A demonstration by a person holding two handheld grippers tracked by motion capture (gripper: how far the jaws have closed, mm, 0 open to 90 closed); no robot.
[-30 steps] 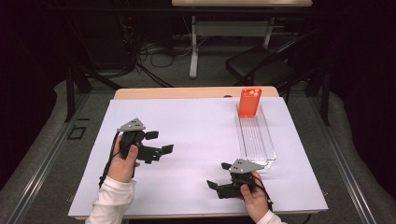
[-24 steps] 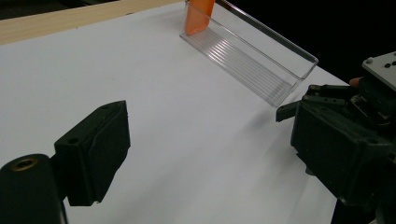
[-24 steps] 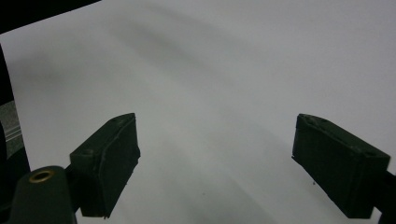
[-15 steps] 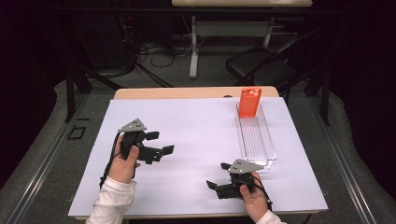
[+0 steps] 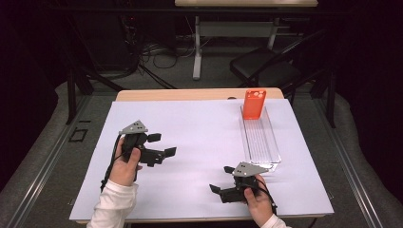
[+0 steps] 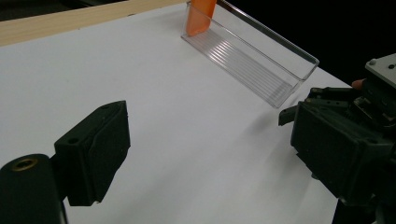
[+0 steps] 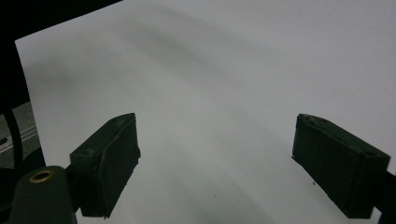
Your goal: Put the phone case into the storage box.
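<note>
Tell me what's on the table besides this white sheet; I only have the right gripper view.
Observer: A clear tray lies along the right side of the sheet, just beyond the right gripper.
Operator: Anything in it?
Observer: An orange block stands upright at its far end.
Operator: And the left gripper?
Observer: The left gripper is open and holds nothing, over the sheet's left half.

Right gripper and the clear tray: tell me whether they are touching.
Apart. The high view shows white table cover between the right gripper and the near end of the clear tray; its open jaws point left, away from the tray.
</note>
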